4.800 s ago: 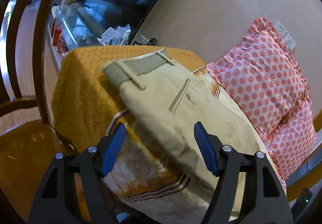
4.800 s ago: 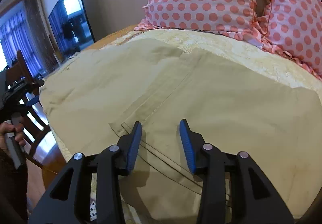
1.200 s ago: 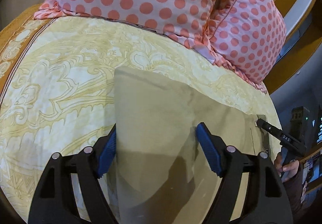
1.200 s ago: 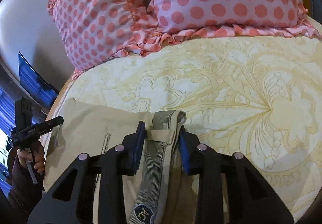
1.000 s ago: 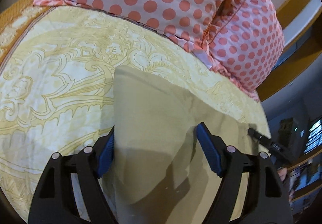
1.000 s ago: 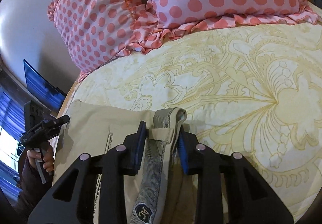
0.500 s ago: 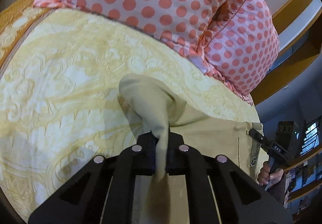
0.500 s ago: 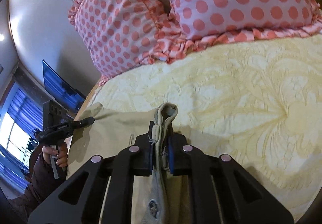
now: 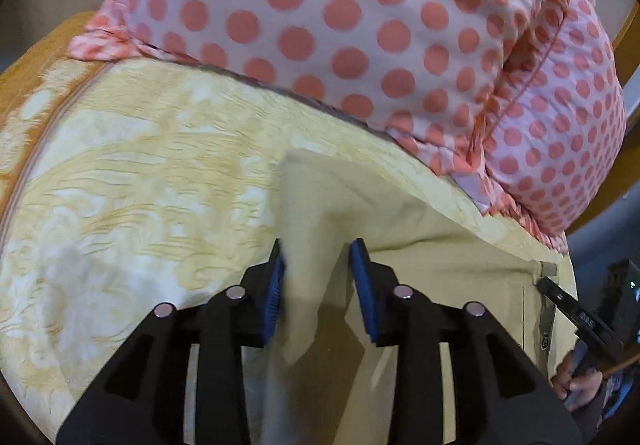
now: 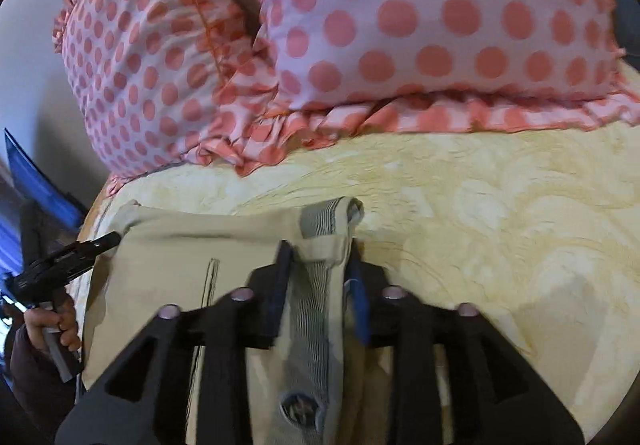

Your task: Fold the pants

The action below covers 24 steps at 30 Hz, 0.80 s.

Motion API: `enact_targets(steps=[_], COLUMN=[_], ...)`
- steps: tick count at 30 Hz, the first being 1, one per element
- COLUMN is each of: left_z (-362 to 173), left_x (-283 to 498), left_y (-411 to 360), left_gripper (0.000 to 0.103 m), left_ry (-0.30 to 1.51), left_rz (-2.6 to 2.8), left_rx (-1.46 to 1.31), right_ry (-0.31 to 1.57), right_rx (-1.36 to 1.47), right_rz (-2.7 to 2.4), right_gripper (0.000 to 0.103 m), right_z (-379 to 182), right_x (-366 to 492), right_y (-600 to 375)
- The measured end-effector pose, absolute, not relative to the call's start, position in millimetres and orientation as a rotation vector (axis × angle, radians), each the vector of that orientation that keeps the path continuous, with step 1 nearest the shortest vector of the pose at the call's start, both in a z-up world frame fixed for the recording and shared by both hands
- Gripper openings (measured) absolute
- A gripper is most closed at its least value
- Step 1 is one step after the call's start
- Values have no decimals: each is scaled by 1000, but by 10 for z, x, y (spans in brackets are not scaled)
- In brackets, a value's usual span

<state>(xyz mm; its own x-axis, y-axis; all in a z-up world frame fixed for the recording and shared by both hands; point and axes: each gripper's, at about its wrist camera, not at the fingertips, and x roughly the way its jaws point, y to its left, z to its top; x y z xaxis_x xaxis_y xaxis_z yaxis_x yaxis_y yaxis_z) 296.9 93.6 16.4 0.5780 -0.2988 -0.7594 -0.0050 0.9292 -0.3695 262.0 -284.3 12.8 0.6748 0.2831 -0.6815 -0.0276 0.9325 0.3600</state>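
The khaki pants (image 9: pixel 432 285) lie folded on the yellow patterned bedspread (image 9: pixel 132 173), just short of the pillows. My left gripper (image 9: pixel 318 265) has its jaws partly apart around a raised corner of the fabric, which sits loose between the blue pads (image 9: pixel 362 277). My right gripper (image 10: pixel 318 265) is also partly apart around the striped waistband end (image 10: pixel 324 221). The pants' body (image 10: pixel 180 257) with a pocket slit spreads left of it. Each gripper shows at the edge of the other's view, the left one (image 10: pixel 68 261) and the right one (image 9: pixel 576 317).
Two pink polka-dot pillows (image 9: pixel 360 17) (image 10: pixel 440 17) stand right behind the pants. An orange blanket edge (image 9: pixel 36 61) lies at the far left. A wooden bed frame (image 9: pixel 616 173) and a dark screen (image 10: pixel 36 181) are at the sides.
Half a second ago both grippers were shut on the fabric; now both sets of jaws have opened part way. The pants' edge has moved closer to the pillows.
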Motion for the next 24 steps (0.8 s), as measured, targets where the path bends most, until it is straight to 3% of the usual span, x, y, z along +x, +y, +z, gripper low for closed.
enact_targets(steps=[3,4,6,8,11,14,16,19,21,24], left_z=[484,580,717,708,446,165,209,356,461,469], left_x=[2657,2542,2292,2111,2126,2243,2195,1902,1535,1006], left_y=[988,983,928,784,599,608,641,655,659,616], left_gripper=[50,51,57,61,61,48,49,60,82,99], left_ry=[841,813,783,814,934,994,978,918,846,780], left_rz=[-138,-160,-251,-362,-399,-337,-305,-304,-272,-211], left_rx=[-264,-261,-280,-313,-316,-324,-323,-298,-233,-174], right_ry=[735,723,735,797,943,915,919,823,742,629], right_rx=[326,351,423,487,590,697,628,446,355,172], right_rz=[190,231,349,433,347,332,238,183,185,144], right_gripper=[41,54,67,67,70,70,72,85,96,102], right_z=[332,383,399,278,-46,-54,105,351,404,356], right_x=[2342,2245,2119,2102,2221,2177,2019,1619,1286,726], right_y=[-2877,-2885,-2832,-2733,-2720,-2816,-2751,-2545,-2405,-2084])
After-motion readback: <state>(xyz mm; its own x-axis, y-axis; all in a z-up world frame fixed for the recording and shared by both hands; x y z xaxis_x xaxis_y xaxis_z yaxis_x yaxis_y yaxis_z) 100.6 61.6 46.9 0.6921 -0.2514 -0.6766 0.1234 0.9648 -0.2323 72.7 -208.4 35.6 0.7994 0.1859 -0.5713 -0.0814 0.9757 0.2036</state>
